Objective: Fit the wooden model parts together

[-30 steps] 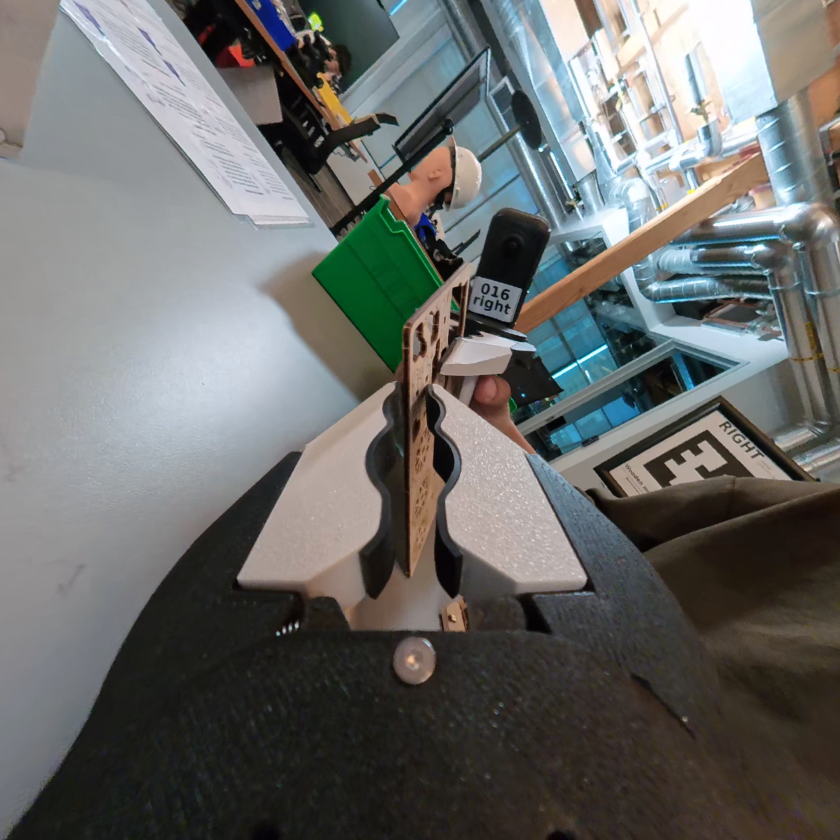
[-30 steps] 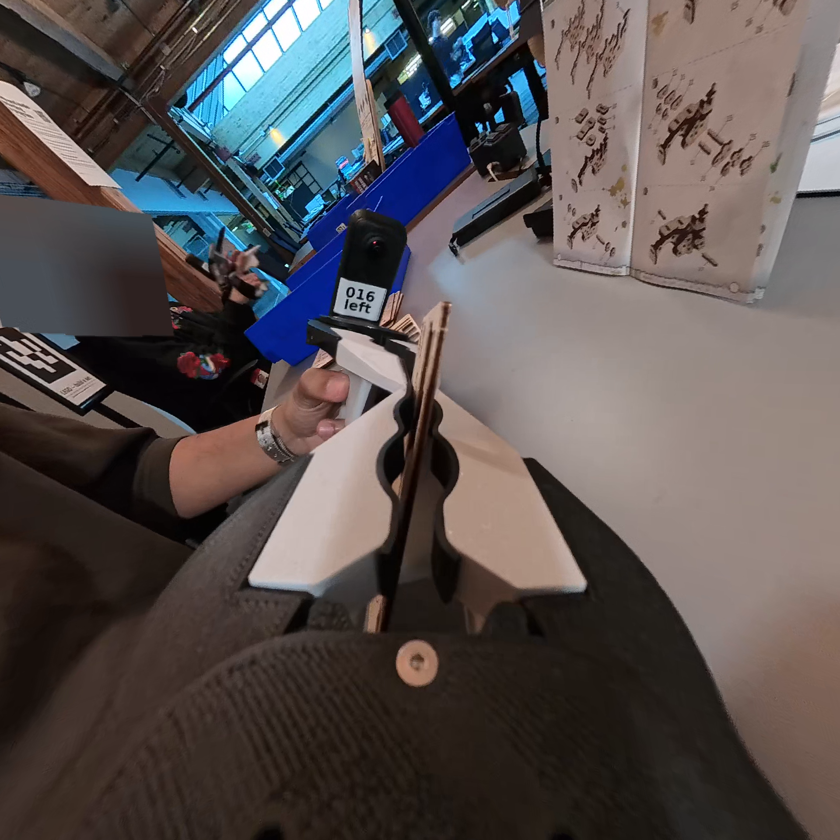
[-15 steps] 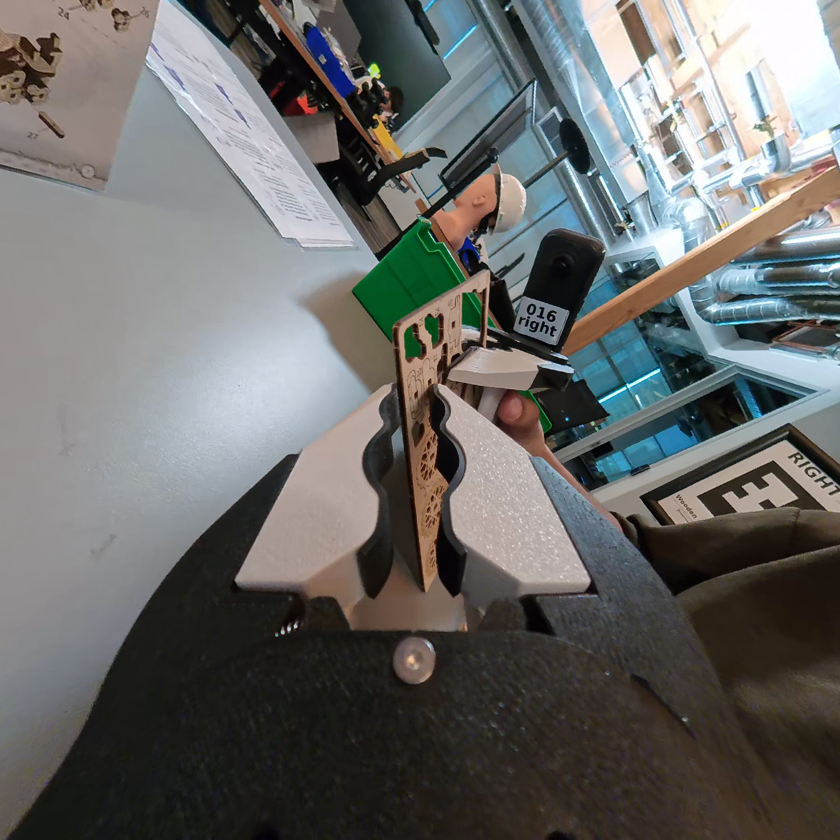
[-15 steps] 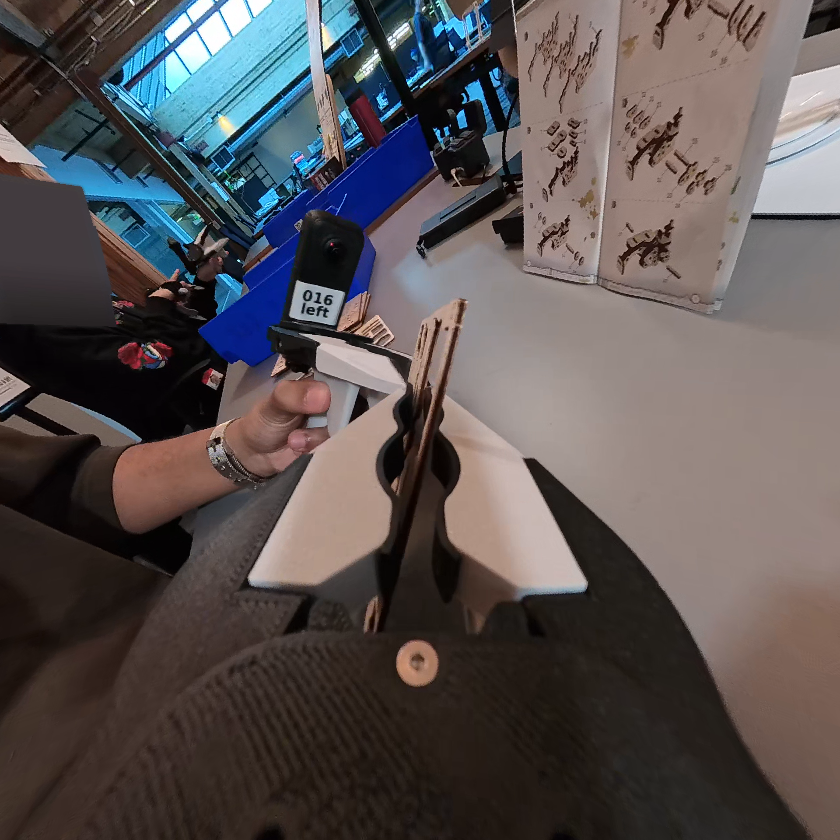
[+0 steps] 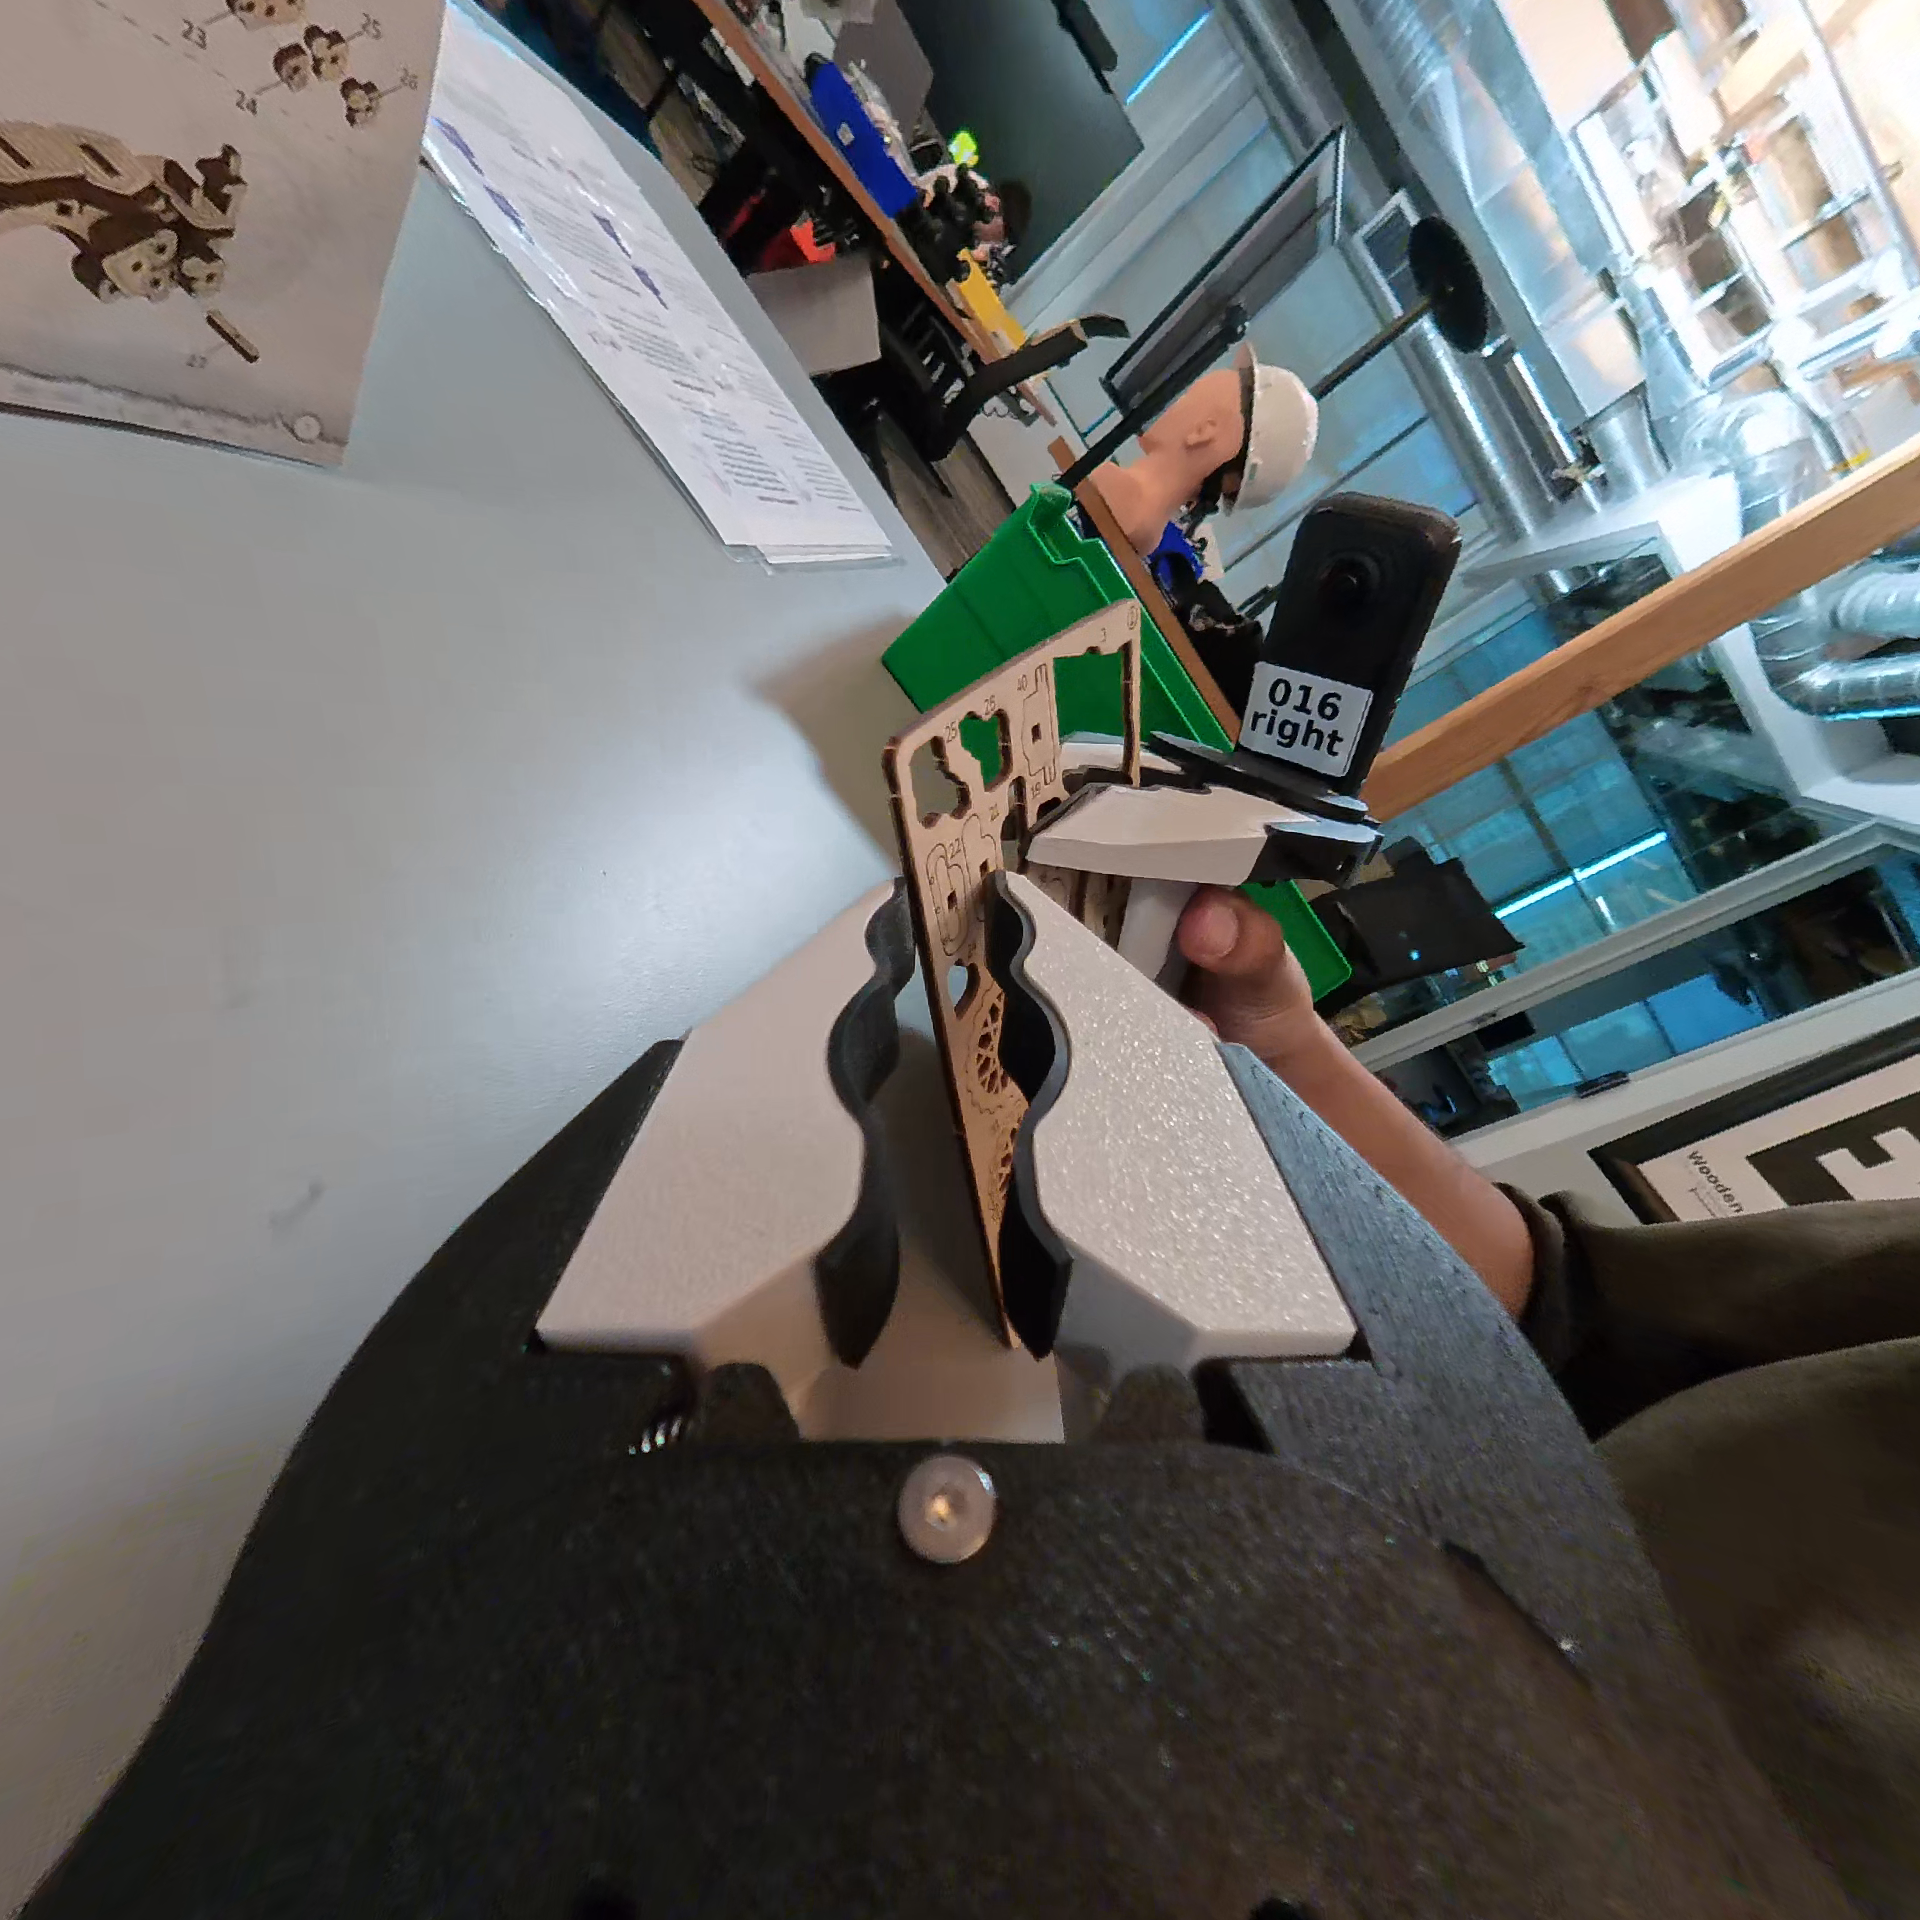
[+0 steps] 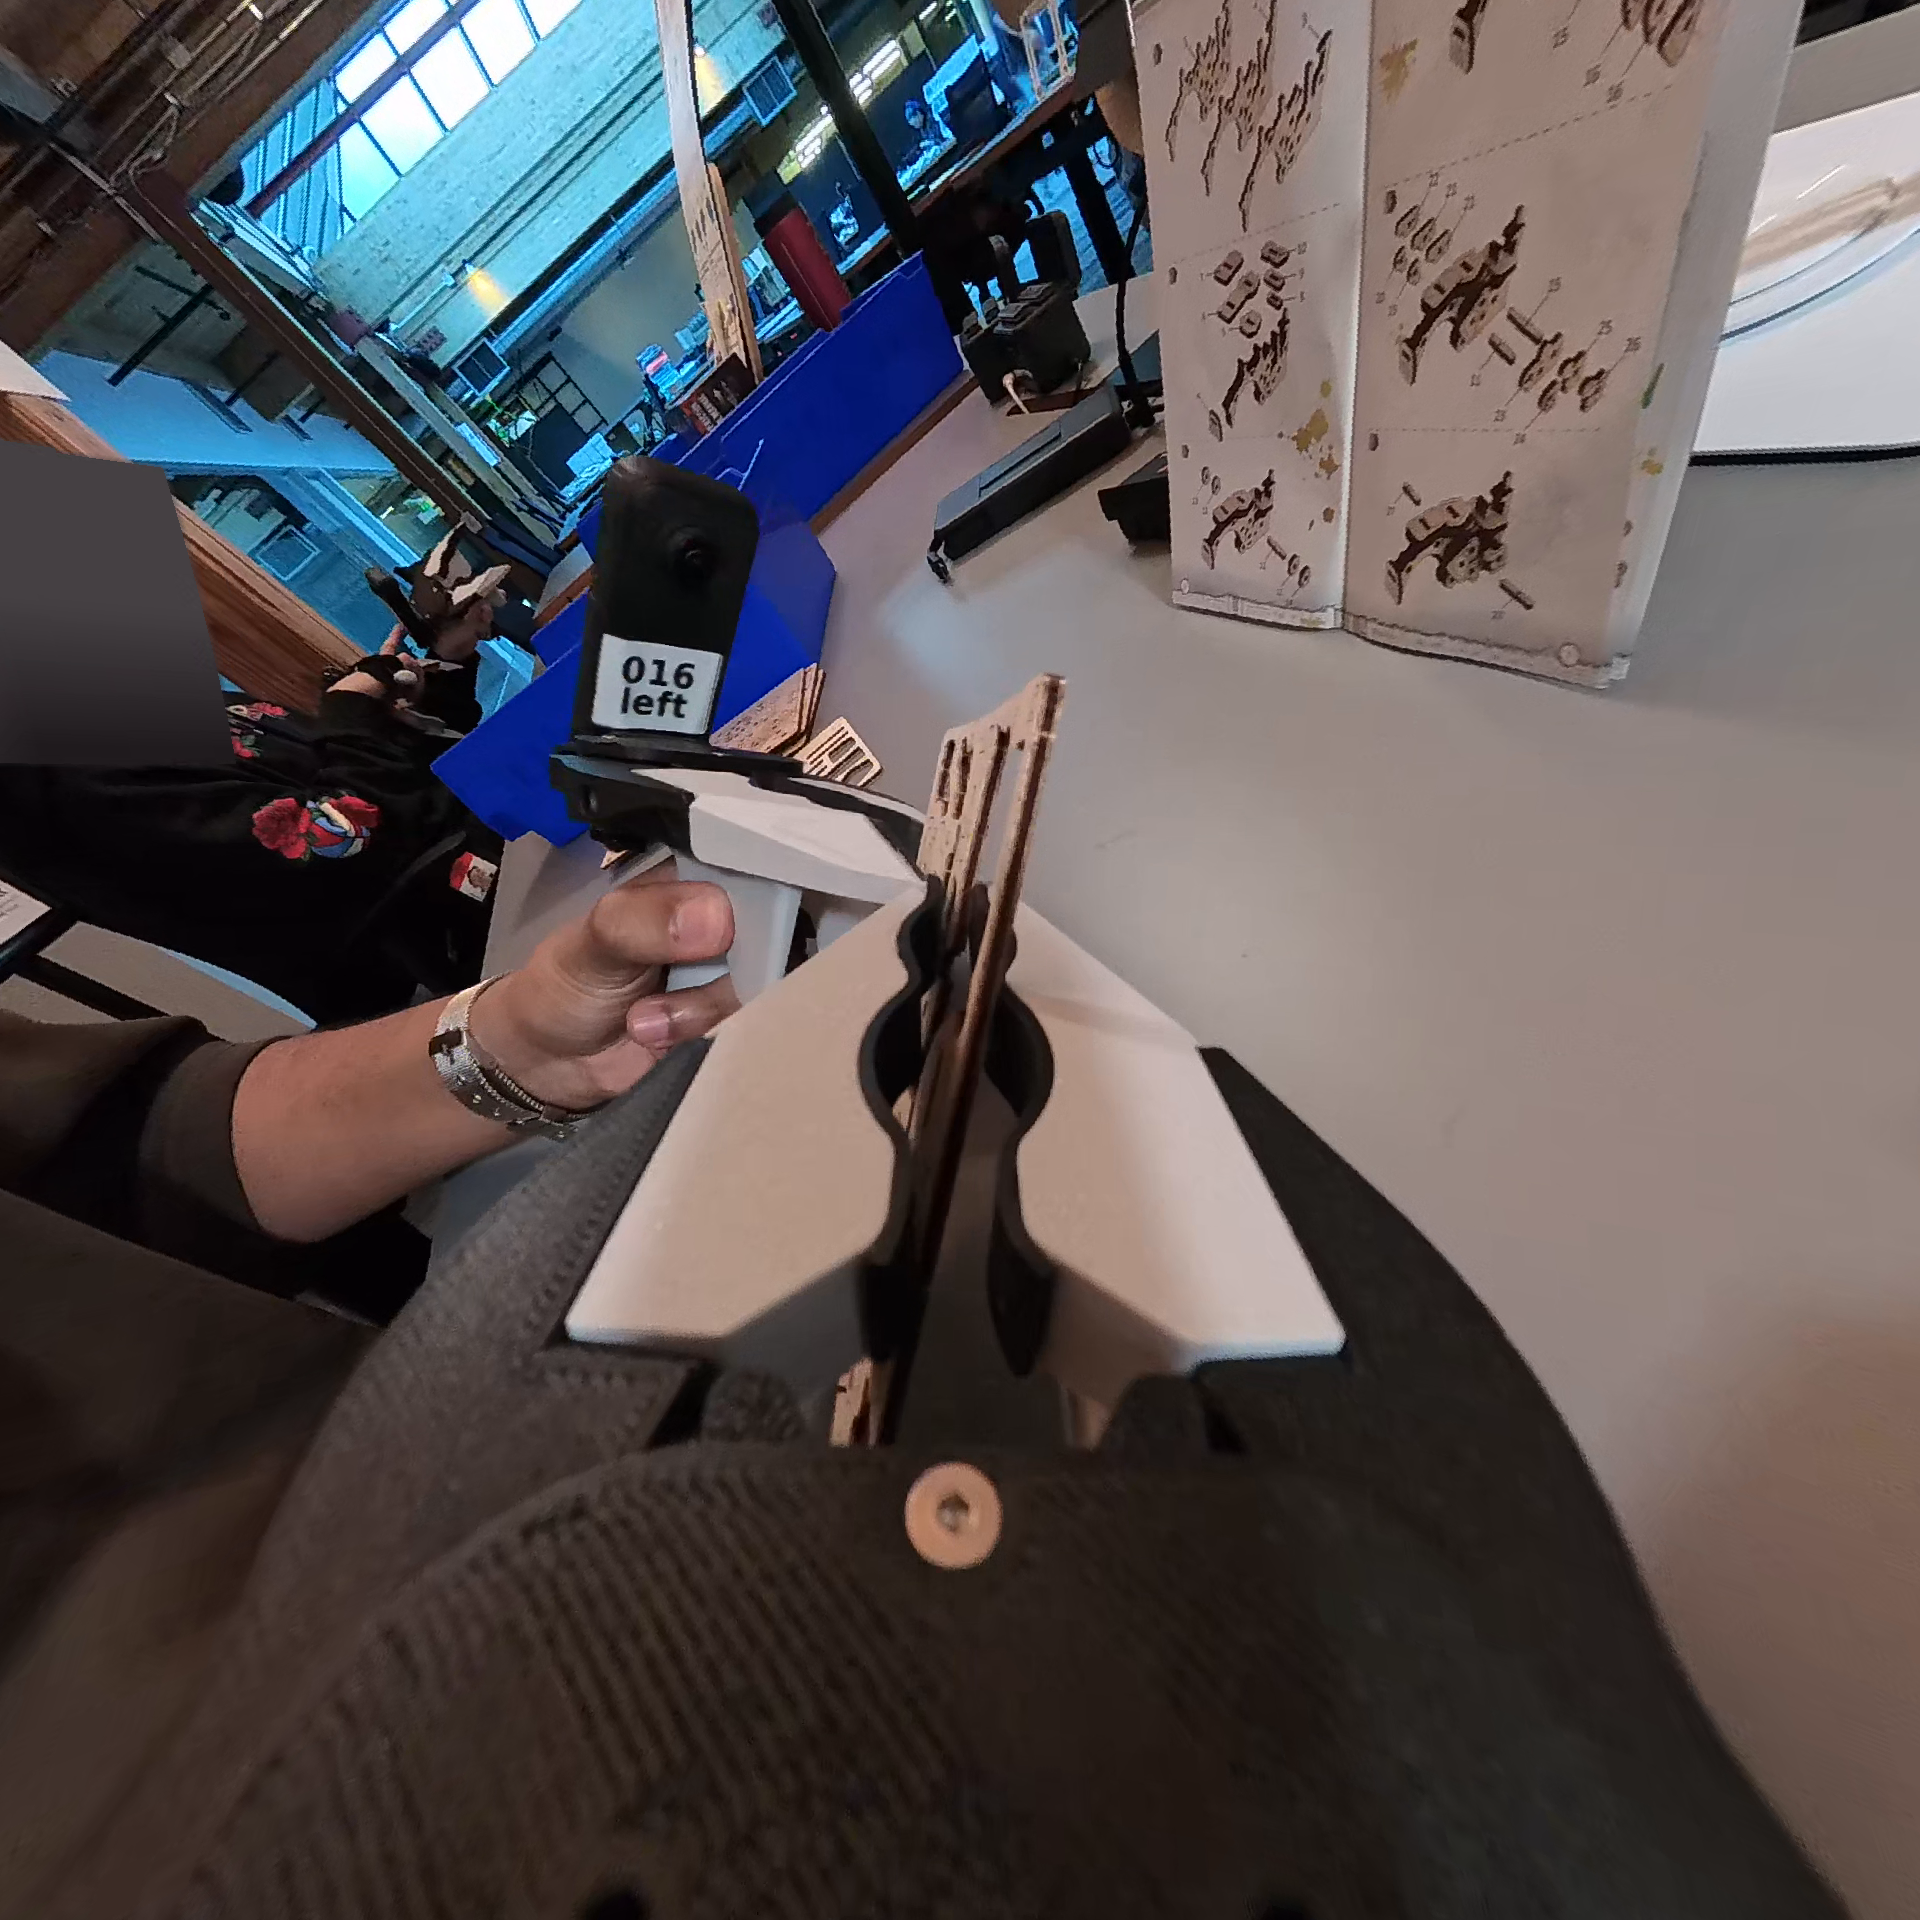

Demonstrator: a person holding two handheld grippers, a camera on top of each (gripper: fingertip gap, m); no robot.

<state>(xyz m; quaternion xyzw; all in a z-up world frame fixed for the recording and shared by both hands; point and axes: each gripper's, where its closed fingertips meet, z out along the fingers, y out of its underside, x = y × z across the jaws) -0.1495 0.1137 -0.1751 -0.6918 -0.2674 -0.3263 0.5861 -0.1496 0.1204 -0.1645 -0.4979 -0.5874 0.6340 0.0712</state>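
Both grippers share one thin wooden parts sheet, held on edge above the grey table.

In the left wrist view the wooden sheet (image 5: 971, 935) stands at the centre of the frame inside the left gripper (image 5: 951, 1122), whose fingers are apart: the board leans on the right-hand pad while a clear gap shows at the left-hand one. In the right wrist view the right gripper (image 6: 951, 1122) has its fingers pressed together on the same sheet (image 6: 987, 831), edge-on at centre. The table (image 6: 1455, 987) fills the right of that frame, with instruction sheets (image 6: 1392, 312) standing at upper right. The sheet looks light, stiff and brittle, laser-cut into thin webs with open cut-outs near its top, so it would likely snap if twisted. The solid outer border is probably the safest hold.
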